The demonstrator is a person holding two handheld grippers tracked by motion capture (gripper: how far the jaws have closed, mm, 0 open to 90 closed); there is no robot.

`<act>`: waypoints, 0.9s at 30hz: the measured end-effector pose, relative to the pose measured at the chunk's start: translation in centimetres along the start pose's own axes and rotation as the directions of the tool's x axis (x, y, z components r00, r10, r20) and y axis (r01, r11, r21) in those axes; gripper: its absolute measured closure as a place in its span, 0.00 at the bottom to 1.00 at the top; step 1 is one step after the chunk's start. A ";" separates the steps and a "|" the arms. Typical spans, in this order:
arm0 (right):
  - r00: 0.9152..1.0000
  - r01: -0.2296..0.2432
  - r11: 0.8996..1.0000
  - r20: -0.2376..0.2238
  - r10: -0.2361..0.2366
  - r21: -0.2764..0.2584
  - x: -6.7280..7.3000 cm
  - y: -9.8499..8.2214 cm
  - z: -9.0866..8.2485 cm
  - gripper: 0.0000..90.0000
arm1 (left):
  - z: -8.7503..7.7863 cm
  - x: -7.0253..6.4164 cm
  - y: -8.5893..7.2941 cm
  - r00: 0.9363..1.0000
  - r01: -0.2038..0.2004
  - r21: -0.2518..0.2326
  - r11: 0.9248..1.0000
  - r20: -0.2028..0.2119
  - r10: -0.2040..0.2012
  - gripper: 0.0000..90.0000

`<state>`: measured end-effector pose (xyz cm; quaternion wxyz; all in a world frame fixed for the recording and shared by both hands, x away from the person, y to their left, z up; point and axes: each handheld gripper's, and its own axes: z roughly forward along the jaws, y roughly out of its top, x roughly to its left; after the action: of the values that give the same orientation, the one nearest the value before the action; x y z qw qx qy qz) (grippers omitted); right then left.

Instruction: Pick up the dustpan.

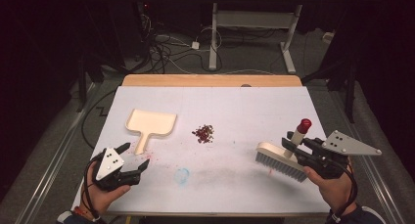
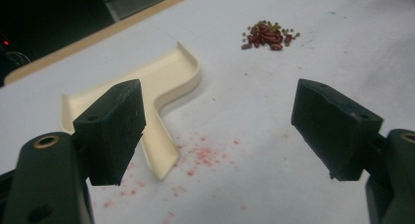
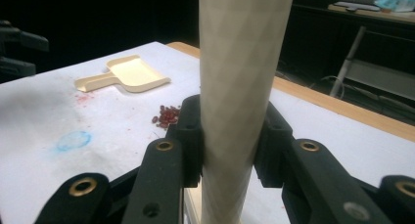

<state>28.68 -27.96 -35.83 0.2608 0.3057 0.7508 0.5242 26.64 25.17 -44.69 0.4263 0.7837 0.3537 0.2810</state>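
Item one, the right gripper (image 1: 292, 146): we find its jaws clamped on the cream handle of a brush (image 1: 284, 159). In the right gripper view the handle (image 3: 240, 87) rises straight up between the two black jaws, pressed on both flanks, and runs out past the top edge. In the high view the brush head hangs just ahead of the jaws, bristles angled down toward the table (image 1: 235, 101), and the handle's red tip (image 1: 304, 123) stands beyond the jaws on the far side. Whether the bristles touch the surface we cannot tell.

Item two, the left gripper (image 1: 135, 157): we record its jaws wide apart with nothing between them. In the left gripper view the two black pads (image 2: 112, 128) frame bare table.

Item three, a cream dustpan (image 2: 147, 94): it lies flat ahead of the left jaws, its handle pointing back toward them and ending just beside the left-hand pad, untouched. From the right jaws it lies well apart, far off to their left.

Item four, a small heap of red beans (image 2: 266, 35): we place it farther ahead of the open left jaws, beyond the dustpan's pan, and ahead and left of the right jaws.

Item five, a faint blue ring mark (image 1: 182, 174) and red speckles (image 2: 205, 155) on the table near the left jaws.
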 end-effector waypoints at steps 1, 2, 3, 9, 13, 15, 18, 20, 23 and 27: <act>1.000 0.004 1.000 -0.002 -0.004 -0.001 0.0 0.0 -0.1 0.77 | 0.0 -0.2 0.0 1.000 -0.007 0.006 1.000 -0.002 0.007 0.22; 1.000 0.006 1.000 -0.002 -0.006 -0.001 0.1 0.0 -0.1 0.77 | 0.1 -0.3 0.0 1.000 -0.013 0.015 1.000 0.001 0.013 0.22; 1.000 0.009 1.000 -0.003 -0.009 -0.004 0.1 0.0 -0.2 0.77 | 0.2 -0.4 0.0 1.000 -0.017 0.023 1.000 -0.002 0.017 0.22; 0.999 0.031 1.000 -0.011 -0.031 0.002 0.5 0.3 -0.4 0.77 | 0.4 0.0 -0.3 1.000 0.000 0.037 0.999 0.003 0.000 0.22; 0.999 0.043 0.999 -0.025 -0.043 -0.001 0.6 0.6 -0.3 0.77 | 0.5 0.3 -0.6 1.000 -0.002 0.059 0.998 -0.004 0.002 0.22; 0.998 0.055 0.998 -0.029 -0.055 0.000 0.7 0.6 -0.2 0.77 | 0.3 0.4 -0.5 1.000 -0.011 0.048 0.999 -0.011 0.011 0.26; 0.998 0.057 0.998 -0.024 -0.057 0.018 0.9 0.5 0.0 0.78 | -0.2 0.8 0.4 0.999 -0.015 0.035 0.999 -0.035 0.017 0.26; 0.998 0.055 0.998 -0.022 -0.055 0.019 0.9 0.4 0.1 0.78 | -0.4 1.4 1.0 0.999 0.022 0.037 0.999 -0.048 -0.020 0.26; 0.999 0.049 0.999 -0.021 -0.049 0.018 0.9 0.4 0.2 0.77 | 0.1 2.5 1.4 0.996 0.079 0.098 0.992 -0.052 -0.074 0.26; 0.999 0.044 0.999 -0.013 -0.043 0.032 0.9 0.4 0.4 0.77 | 3.1 4.6 1.4 0.985 0.175 0.252 0.952 -0.041 -0.170 0.25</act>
<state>28.47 -26.92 -35.65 0.2626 0.2902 0.7672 0.5081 32.14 26.80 -44.29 0.3420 0.7954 0.4578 0.2023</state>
